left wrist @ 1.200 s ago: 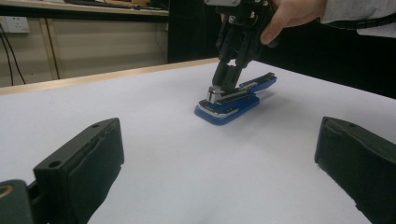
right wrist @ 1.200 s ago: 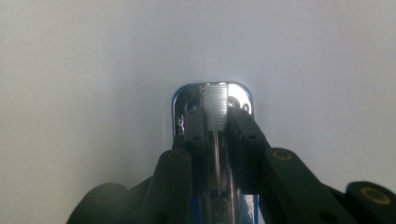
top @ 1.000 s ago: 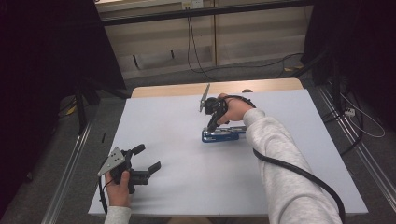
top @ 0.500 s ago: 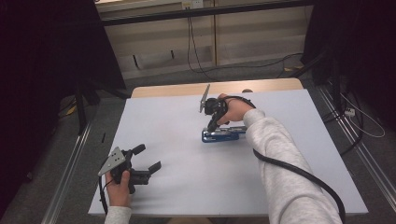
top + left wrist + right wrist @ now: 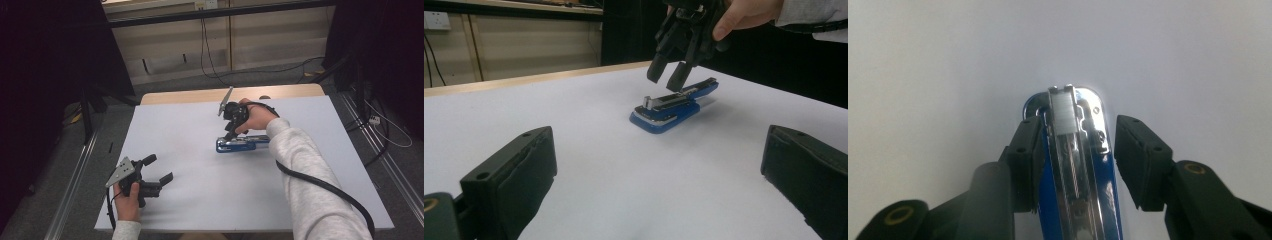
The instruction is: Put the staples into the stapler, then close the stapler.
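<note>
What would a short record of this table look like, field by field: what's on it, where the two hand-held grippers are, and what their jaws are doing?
Surface: white table
Object: blue stapler, lying flat, its metal staple channel exposed on top
Right gripper: pointing down over the stapler; its jaws have just been opening and now straddle it, the right-hand pad clear of it
Left gripper: held near the table's near left corner, jaws wide apart, nothing between them
Left hand: wrapped around the left gripper's handle

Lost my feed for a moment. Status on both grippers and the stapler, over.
Right gripper just opened, fingers astride blue metal stapler, not clamping. Stapler flat on white table. Left gripper open, idle near table's front-left. Nothing in the way.
</note>
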Demonstrator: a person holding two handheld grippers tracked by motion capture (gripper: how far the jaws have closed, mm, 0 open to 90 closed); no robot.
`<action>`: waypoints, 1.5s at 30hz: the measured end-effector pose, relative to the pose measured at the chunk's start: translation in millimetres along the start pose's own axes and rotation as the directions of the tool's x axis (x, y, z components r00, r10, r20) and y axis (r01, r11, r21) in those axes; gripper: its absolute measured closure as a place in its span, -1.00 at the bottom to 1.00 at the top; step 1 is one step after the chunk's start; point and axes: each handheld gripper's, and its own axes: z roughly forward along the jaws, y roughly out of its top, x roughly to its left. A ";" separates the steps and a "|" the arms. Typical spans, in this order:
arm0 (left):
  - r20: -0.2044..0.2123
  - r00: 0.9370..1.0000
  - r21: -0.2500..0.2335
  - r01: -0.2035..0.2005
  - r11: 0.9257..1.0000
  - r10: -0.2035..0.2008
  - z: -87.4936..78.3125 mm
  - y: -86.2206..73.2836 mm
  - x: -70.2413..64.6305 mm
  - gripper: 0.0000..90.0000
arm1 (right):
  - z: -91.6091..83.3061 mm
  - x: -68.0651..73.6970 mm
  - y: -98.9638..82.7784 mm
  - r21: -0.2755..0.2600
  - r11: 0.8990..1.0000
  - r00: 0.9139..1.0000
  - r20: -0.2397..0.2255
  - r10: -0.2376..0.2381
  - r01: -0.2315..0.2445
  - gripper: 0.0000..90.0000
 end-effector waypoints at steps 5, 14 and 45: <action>0.016 1.000 0.016 0.002 1.000 -0.002 6.6 1.1 -0.8 -0.97 | -11.2 0.9 -14.8 -0.051 0.997 0.997 0.040 0.064 -0.062 -0.15; 0.033 0.999 0.051 0.016 0.999 -0.018 24.3 5.9 -1.2 -0.97 | -24.2 8.6 -52.3 -0.131 0.977 0.981 0.082 0.178 -0.167 -0.45; 0.055 0.998 0.140 0.029 0.990 -0.037 83.5 19.6 -9.8 -0.95 | -45.8 43.3 -153.7 -0.303 0.889 0.857 0.286 0.430 -0.345 -0.81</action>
